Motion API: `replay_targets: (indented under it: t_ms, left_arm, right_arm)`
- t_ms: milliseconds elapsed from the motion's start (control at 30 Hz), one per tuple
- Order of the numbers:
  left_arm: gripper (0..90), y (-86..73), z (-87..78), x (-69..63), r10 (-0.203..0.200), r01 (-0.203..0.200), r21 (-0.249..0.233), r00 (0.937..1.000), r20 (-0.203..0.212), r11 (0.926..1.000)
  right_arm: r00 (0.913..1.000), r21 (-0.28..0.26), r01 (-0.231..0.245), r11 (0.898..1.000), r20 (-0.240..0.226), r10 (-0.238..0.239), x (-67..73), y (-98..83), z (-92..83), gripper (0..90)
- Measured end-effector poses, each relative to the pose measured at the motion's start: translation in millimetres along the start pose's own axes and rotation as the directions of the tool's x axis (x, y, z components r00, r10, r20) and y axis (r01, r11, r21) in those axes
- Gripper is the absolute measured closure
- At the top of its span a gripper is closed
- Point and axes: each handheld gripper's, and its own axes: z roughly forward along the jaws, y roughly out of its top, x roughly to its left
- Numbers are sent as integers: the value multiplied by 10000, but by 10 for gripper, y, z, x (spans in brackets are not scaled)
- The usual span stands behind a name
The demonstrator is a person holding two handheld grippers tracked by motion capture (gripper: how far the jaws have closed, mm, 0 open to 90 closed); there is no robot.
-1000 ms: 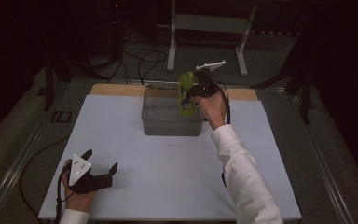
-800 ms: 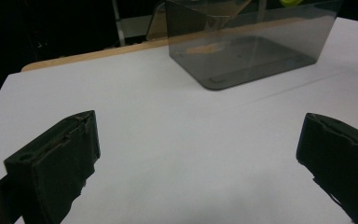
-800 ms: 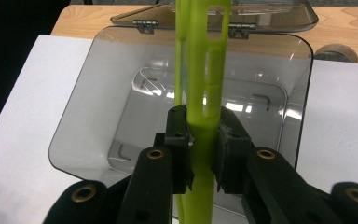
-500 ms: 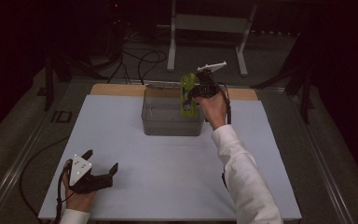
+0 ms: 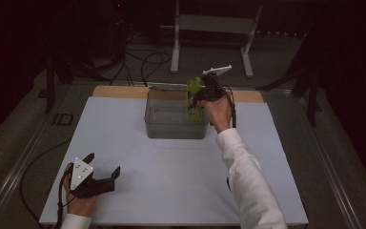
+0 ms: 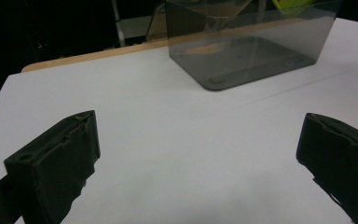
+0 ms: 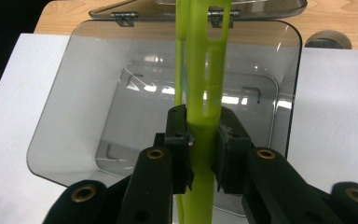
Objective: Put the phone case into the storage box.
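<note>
Pinching the green tool (image 7: 200, 93) in the right gripper (image 7: 200, 144) above the clear bin (image 7: 65, 93) for dropping in, left gripper (image 5: 102, 167) resting spread wide

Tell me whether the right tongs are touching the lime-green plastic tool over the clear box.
Touching. In the right gripper view, the right tongs press both black pads against the lime-green plastic tool, with no gap on either side.

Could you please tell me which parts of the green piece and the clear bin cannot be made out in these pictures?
- Green plastic piece: right gripper view cuts off both ends at the frame edges; high view is too small to show what it is.
- Right gripper: its jaws cover the part they clamp.
- Clear bin: left gripper view cuts off its rim at the top edge.
</note>
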Motion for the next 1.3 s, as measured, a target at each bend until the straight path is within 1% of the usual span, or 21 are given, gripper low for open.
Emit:
replay_targets:
  t_ms: [167,500,833,1167,1300]
  left_arm:
    - [0,1,0,1,-11,11,-2,10000,9,10000]
    - [0,0,0,-1,-5,5,-3,10000,9,10000]
    - [0,1,-1,1,-3,3,-7,10000,20,10000]
    - [0,1,-2,1,-8,8,-13,10000,25,10000]
    - [0,1,0,0,-10,10,-16,10000,28,10000]
  right_arm:
    - [9997,96,-221,9997,-42,222,-49,-12,43,775]
    - [9994,293,-353,9989,51,351,-83,-34,95,775]
    - [9989,512,-452,9977,169,444,-123,-65,166,775]
    - [9987,705,-428,9966,295,408,-122,-110,249,775]
    - [9986,764,-426,9962,357,400,-129,-108,256,775]
